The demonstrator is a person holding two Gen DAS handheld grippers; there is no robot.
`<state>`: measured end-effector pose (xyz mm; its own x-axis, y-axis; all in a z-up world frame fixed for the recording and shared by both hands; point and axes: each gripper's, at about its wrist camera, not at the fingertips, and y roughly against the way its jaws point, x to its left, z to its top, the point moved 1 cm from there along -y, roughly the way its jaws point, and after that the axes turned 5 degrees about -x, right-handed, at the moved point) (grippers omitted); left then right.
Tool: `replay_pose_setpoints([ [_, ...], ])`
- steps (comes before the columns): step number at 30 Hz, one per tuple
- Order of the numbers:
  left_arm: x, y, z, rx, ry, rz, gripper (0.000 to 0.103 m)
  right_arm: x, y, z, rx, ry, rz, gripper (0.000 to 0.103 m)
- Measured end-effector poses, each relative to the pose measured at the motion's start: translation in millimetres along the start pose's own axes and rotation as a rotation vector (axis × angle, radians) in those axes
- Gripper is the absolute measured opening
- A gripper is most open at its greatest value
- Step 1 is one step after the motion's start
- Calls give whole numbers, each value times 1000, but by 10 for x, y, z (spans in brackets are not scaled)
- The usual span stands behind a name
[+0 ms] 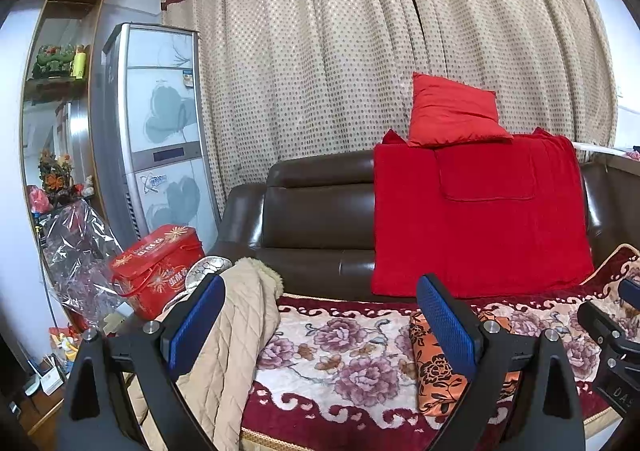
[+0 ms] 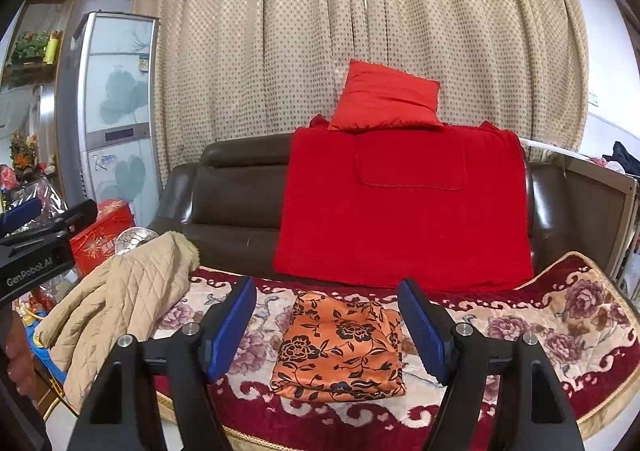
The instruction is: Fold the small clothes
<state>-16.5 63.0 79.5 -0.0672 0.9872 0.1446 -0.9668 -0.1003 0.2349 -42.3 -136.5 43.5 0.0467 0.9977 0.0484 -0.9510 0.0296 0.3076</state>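
Both grippers, left and right, hover with jaws wide apart, holding nothing; folded orange cloth lies on the sofa cover, right of the beige jacket.

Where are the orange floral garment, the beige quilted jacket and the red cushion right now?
orange floral garment [image 2: 340, 351]: right wrist view, middle of its folded top face.
beige quilted jacket [image 2: 120, 299]: right wrist view, middle of the quilted panel.
red cushion [image 2: 386, 99]: right wrist view, centre of its front face.

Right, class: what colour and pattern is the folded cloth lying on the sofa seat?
The folded cloth is orange with black flowers, clearest in the right wrist view.
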Motion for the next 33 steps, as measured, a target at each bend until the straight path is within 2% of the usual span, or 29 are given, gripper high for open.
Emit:
replay_pose_setpoints([
  [11,-53,-177,-53,26,-1,-20,97,46,-194,-66,49,-16,-5,77],
  [33,-78,-357,-97,47,2,-55,97,105,-341,-91,76,-38,-59,77],
])
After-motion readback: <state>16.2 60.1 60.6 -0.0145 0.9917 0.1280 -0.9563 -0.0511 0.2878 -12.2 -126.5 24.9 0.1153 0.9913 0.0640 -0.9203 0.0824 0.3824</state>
